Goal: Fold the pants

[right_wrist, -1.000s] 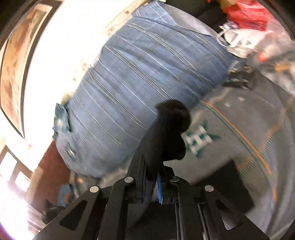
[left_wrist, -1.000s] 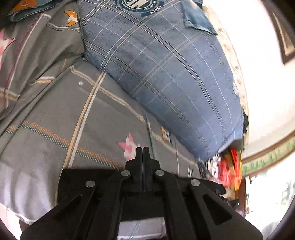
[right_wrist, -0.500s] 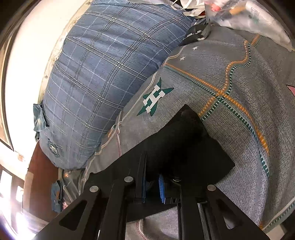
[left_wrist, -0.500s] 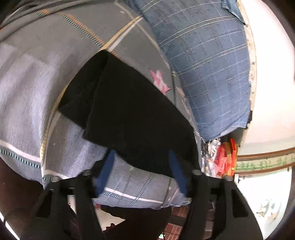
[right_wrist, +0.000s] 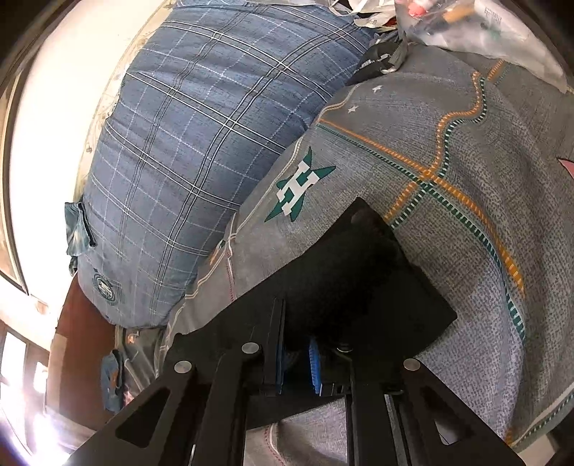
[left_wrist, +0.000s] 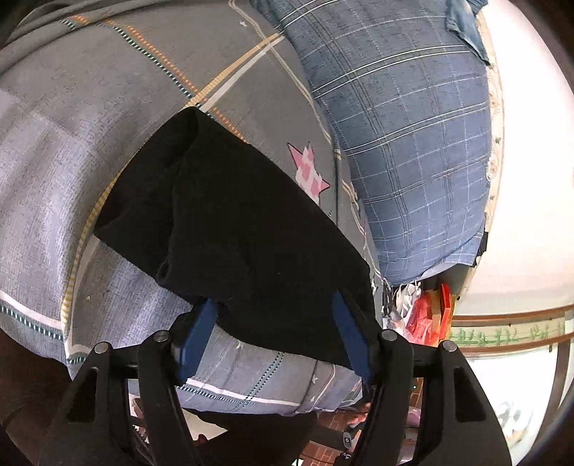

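The black pants lie folded into a thick rectangle on the grey patterned bed cover. My left gripper is open, its blue pads standing wide apart at the near edge of the pants. In the right wrist view the pants lie flat on the cover. My right gripper has its jaws close together with a fold of the black cloth between the blue pads.
A large blue plaid pillow lies behind the pants, also in the right wrist view. Plastic bags and clutter sit at the far bed corner. Red bags lie beyond the bed edge near the wall.
My left gripper opened from shut and drew back to the near edge of the pants. My right gripper lowered the lifted black cloth down flat onto the bed.
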Tool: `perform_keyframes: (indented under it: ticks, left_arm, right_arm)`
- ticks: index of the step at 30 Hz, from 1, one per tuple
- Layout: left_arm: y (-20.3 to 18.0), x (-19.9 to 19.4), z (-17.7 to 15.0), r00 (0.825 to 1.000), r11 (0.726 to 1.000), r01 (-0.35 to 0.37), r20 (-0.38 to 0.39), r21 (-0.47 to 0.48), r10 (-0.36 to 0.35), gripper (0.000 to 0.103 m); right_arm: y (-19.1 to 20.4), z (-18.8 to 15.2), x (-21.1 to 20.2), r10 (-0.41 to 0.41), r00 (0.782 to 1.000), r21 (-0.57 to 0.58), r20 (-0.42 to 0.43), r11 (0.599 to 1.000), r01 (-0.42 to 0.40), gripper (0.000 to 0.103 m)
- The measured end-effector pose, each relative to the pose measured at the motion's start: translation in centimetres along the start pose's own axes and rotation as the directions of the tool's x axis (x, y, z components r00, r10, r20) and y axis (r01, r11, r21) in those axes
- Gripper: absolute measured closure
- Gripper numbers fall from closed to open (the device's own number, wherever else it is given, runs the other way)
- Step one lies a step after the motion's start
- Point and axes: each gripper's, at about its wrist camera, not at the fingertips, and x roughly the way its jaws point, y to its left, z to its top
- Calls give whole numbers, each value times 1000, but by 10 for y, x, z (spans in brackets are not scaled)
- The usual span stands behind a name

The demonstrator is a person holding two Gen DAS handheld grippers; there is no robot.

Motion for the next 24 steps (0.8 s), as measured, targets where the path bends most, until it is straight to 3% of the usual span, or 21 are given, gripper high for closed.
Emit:
perform_keyframes:
  ticks: [6, 9, 12, 14, 17, 20, 24]
  left_arm:
    - [8, 20, 7, 999, 999, -45, -28, -4, 45, 41]
    - [-4, 25, 19, 998, 999, -38, -39, 32, 39, 94]
    - [-38, 6, 41, 1000, 994, -8, 15, 106, 7, 94]
    - [-68, -22, 50, 995, 983, 19, 93, 182, -37, 94]
    - [-81, -42, 52, 989, 970, 13, 143, 243, -49, 94]
    - [-44, -30, 45, 993, 977, -51, 113, 208, 28, 93]
    - [27, 5, 41, 993, 992, -119, -16, 44, 120, 94]
  right_arm:
    - [-3, 0, 6, -21, 1000, 3, -11, 1000, 21, 90]
    - [0, 3, 9, -40, 999, -16, 7, 999, 40, 94]
    - [19, 21, 0, 26, 998, -15, 54, 1000, -25, 94]
    - [46, 31, -20, 141, 984, -58, 105, 989, -136, 94]
    - [65, 28, -40, 167, 978, -135, 127, 979, -150, 94]
    - [45, 9, -36, 109, 991, -117, 74, 988, -100, 94]
    - [3, -18, -13, -18, 1000, -66, -20, 998, 17, 94]
